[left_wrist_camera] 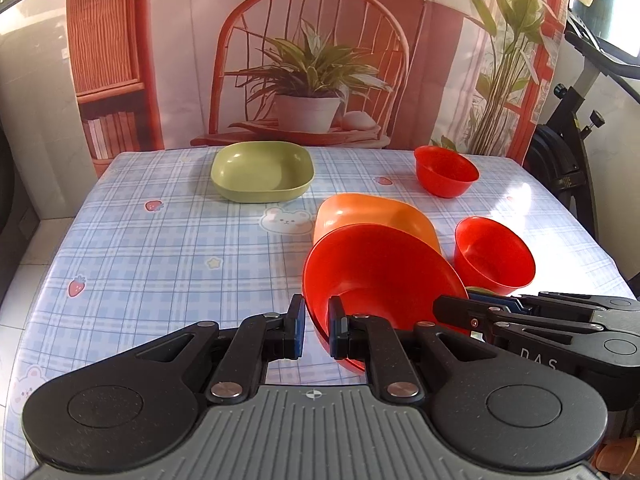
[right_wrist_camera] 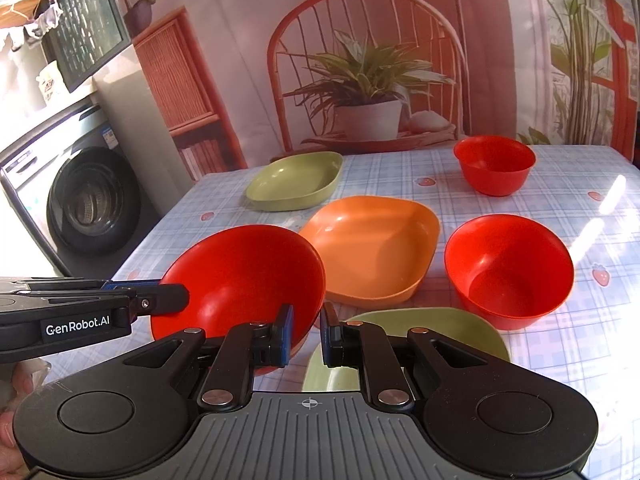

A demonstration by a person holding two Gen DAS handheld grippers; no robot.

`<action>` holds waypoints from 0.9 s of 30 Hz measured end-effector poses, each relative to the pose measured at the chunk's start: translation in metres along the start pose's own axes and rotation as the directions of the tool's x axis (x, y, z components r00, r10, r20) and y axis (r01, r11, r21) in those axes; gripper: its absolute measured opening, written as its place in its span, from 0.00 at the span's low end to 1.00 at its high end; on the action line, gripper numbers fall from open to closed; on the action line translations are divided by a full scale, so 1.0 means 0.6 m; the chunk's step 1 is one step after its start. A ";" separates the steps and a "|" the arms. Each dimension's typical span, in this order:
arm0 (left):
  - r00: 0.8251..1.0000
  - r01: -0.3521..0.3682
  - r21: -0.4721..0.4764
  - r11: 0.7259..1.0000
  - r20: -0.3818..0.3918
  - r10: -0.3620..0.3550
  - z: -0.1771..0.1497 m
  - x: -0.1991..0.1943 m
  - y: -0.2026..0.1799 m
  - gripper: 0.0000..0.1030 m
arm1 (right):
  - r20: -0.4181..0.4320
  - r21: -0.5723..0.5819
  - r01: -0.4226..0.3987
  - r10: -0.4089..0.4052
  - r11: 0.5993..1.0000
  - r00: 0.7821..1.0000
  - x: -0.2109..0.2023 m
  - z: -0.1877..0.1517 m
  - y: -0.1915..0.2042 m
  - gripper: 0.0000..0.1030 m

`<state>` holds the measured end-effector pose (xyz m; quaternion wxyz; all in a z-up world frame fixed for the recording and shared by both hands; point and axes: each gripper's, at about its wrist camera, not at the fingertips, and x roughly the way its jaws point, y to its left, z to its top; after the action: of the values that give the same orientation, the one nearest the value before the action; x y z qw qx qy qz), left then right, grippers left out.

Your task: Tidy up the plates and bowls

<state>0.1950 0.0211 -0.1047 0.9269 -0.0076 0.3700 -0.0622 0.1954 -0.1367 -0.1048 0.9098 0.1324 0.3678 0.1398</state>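
Observation:
A large red bowl (left_wrist_camera: 380,272) hangs tilted above the checked tablecloth (left_wrist_camera: 160,240), and both grippers grip its rim. My left gripper (left_wrist_camera: 317,330) is shut on the bowl's left rim; it also shows side-on in the right wrist view (right_wrist_camera: 176,296). My right gripper (right_wrist_camera: 307,334) is shut on the right rim of the same bowl (right_wrist_camera: 244,280). Just behind the bowl lies an orange plate (right_wrist_camera: 372,248). One green plate (right_wrist_camera: 296,180) sits at the far side. A second green plate (right_wrist_camera: 420,332) lies under my right gripper. Two smaller red bowls stand to the right, one near (right_wrist_camera: 508,268) and one far (right_wrist_camera: 494,170).
A printed backdrop (left_wrist_camera: 312,60) hangs right behind the table's far edge. A washing machine (right_wrist_camera: 80,200) stands off the table's left side, and an exercise bike (left_wrist_camera: 572,140) off its right side. The left half of the cloth holds only the far green plate.

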 end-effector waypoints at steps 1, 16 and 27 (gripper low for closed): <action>1.000 0.010 0.006 1.000 0.005 -0.010 0.008 0.002 -0.009 0.12 | 0.012 0.015 0.006 -0.006 1.000 1.000 -0.004 0.005 -0.008 0.13; 0.990 0.142 0.144 0.979 -0.029 -0.139 0.083 0.097 -0.141 0.13 | 0.138 0.176 0.112 -0.137 0.978 0.981 -0.027 0.050 -0.170 0.12; 0.983 0.162 0.195 0.967 -0.112 -0.142 0.095 0.193 -0.218 0.13 | 0.119 0.260 0.173 -0.209 0.950 0.971 -0.001 0.044 -0.256 0.12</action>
<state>0.3030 -0.1247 -0.1346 0.8962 0.0616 0.4047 -0.1710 0.2379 -0.2830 -0.1390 0.9196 0.2186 0.3265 -0.0060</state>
